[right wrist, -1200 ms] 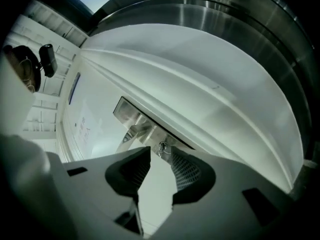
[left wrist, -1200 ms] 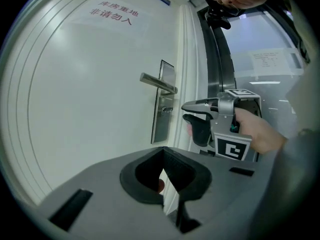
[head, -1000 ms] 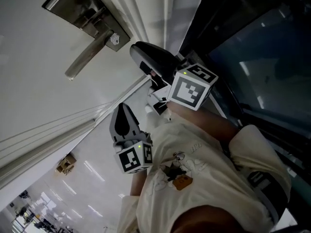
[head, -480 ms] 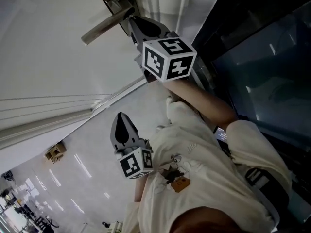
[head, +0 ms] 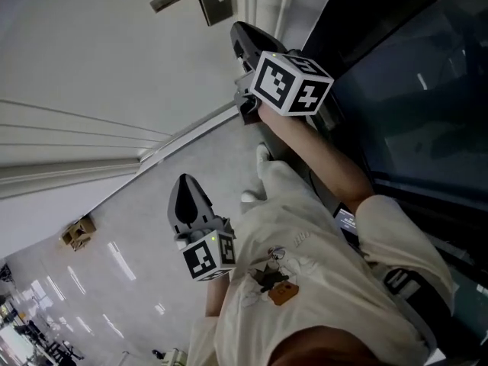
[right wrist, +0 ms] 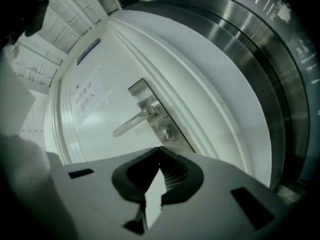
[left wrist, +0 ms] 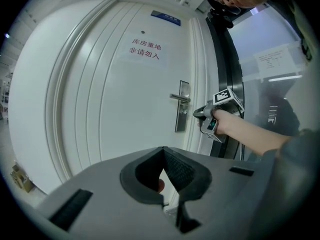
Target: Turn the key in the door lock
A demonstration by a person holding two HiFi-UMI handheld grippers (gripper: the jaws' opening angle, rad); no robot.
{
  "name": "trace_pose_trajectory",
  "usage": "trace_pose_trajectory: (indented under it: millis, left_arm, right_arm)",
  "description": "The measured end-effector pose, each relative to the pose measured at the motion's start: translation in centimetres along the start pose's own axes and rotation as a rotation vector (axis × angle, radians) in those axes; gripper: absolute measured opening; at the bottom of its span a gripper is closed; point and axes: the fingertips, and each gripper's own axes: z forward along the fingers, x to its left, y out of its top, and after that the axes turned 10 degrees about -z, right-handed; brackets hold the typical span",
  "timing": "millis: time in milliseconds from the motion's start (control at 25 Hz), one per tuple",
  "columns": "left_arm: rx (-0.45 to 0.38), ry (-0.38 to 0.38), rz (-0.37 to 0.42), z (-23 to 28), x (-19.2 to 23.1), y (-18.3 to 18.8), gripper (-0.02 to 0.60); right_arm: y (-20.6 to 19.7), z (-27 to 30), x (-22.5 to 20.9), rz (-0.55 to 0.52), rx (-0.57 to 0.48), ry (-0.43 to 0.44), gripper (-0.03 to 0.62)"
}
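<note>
The left gripper hangs low in the head view, over the shiny pale floor and well apart from the door. In the left gripper view its two jaws lie together at the tips, so it is clenched on itself and grasps no object.

Further in stands the white door, which carries a notice in red characters. Near the right edge of the door there is a metal plate. A lever handle is fixed on this plate and points to the left. Just under the handle, on the same plate, sits the round door lock. Whether a key is inside it cannot be told, because it is too small in every view.

The right gripper is carried by the person's hand, with its marker cube behind the jaws. It points at the plate, near the lock but not touching it. Its jaws are also closed tip to tip, on nothing.

At the far right is a dark glass panel.
</note>
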Motion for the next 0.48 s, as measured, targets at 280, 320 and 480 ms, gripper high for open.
trace_pose_trajectory:
  millis: [280, 320, 480]
  left_arm:
    - [0.006, -0.112, 0.024, -4.5, -1.3, -1.3, 0.006]
    - [0.014, -0.122, 0.023, -5.0, -1.5, -1.6, 0.006]
    - [0.013, -0.189, 0.026, -7.0, -2.8, -2.7, 0.006]
  right_arm:
    - [-2.1, -11.0, 5.6, -0.189, -0.02, 0.016, 0.008]
    - [-2.5, -12.3, 6.2, -0.212, -0.02, 0.02, 0.008]
    - [-3.7, -16.9, 7.9, -0.263, -0.02, 0.026, 0.007]
